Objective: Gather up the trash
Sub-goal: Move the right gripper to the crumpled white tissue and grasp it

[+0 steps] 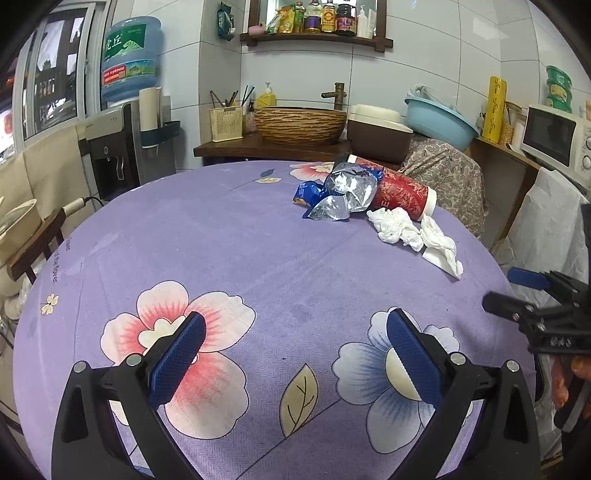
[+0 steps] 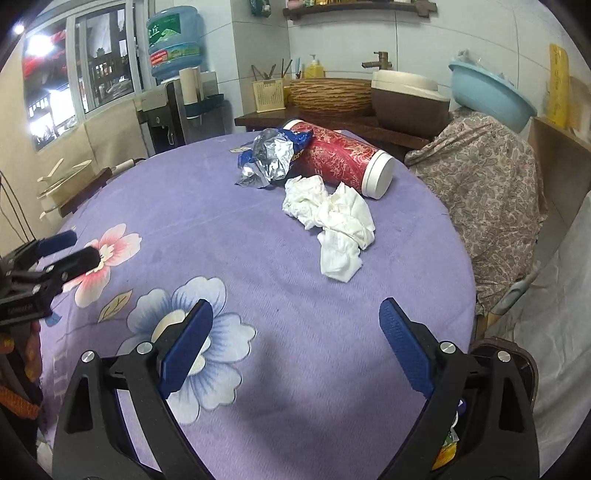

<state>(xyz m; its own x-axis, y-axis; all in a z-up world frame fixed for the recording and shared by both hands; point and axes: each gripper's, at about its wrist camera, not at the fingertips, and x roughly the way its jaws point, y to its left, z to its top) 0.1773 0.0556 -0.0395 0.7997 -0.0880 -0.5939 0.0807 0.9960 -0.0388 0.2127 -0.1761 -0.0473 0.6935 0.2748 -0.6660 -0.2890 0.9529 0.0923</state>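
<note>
Purple floral tabletop (image 2: 258, 229). Both my fingers spread, empty. Crumpled tissue (image 2: 332, 221) nearest: soft, light; pinch raised middle fold. Foil wrapper (image 2: 269, 158) slippery.

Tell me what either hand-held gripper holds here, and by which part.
Nothing. The left hand-held gripper and right hand-held gripper are both open and empty above the tablecloth.

Table (image 2: 258, 258) (purple cloth): wrappers (image 2: 269, 158), canister (image 2: 340, 158), tissues (image 2: 332, 218).

The red can (image 2: 338, 158) is partly hidden behind the foil wrappers (image 2: 271, 157). Labels on the shelf bottles (image 1: 325, 16) are perhaps too small to read.
</note>
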